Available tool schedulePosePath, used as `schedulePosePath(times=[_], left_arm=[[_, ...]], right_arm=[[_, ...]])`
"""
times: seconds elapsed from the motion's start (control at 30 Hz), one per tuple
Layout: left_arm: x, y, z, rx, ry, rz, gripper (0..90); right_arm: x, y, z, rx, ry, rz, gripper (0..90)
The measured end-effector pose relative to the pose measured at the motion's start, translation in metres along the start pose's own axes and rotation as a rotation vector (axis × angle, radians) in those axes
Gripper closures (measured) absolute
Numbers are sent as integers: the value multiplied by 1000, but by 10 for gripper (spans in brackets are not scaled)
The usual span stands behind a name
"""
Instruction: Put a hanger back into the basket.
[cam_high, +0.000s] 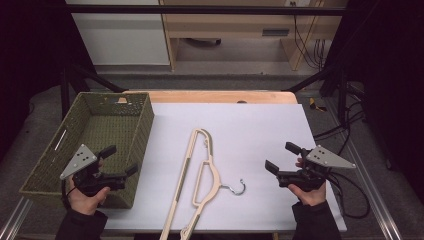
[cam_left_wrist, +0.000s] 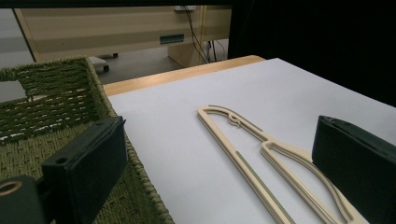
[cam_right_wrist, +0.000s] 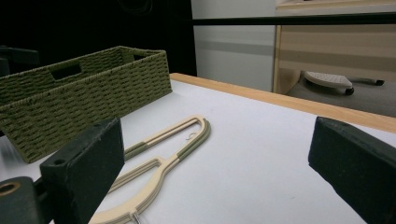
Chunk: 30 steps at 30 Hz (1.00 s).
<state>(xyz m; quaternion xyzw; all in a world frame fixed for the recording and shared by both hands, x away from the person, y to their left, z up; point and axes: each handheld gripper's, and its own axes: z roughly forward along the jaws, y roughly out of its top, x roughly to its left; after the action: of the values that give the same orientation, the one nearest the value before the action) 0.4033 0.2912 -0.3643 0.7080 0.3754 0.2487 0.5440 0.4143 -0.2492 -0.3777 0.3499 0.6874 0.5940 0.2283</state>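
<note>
The hanger (cam_high: 200, 180), cream plastic with a metal hook (cam_high: 239, 187), lies flat on the white table (cam_high: 260, 125) just to the right of the green woven basket (cam_high: 127, 107), apart from its wall, its long bar running away from the person and the hook curling out toward the right. In the high view the left claw (cam_high: 120, 161) hovers over the near right corner of the basket, and the right claw (cam_high: 281, 157) hangs well to the right of the hanger; both stand wide open with nothing in them. To take the hanger well, I judge it best to bring each claw in low and level, one on the long bar and one near the neck by the hook, since a thing lying flat gives the pads little to bite. In the left gripper view the hanger (cam_left_wrist: 252, 149) sits between the spread jaws but far ahead of them, beside the basket (cam_left_wrist: 51, 100) wall, so the claw should slide right, away from the basket rim, before closing. In the right gripper view the hanger (cam_right_wrist: 173, 144) lies ahead and left, in front of the basket (cam_right_wrist: 84, 98); the jaws are empty and wide, and a slow approach would avoid pushing it along the table.
</note>
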Motion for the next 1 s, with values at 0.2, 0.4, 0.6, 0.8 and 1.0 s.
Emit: schedulePosePath(times=[0.2,0.4,0.6,0.8,1.0], left_arm=[[-3,1,0,10,1,6,35],[-6,0,4,25,-5,22,35],[-7,-2,7,36,-7,23,34],[-10,-1,8,37,-12,29,34],[-11,-1,8,43,-13,36,34]], right_arm=[[0,-2,4,14,10,14,68],[4,-2,14,52,26,-2,93],[10,-6,30,109,64,-17,100],[20,-10,46,161,93,-44,112],[27,-17,65,241,141,-65,172]])
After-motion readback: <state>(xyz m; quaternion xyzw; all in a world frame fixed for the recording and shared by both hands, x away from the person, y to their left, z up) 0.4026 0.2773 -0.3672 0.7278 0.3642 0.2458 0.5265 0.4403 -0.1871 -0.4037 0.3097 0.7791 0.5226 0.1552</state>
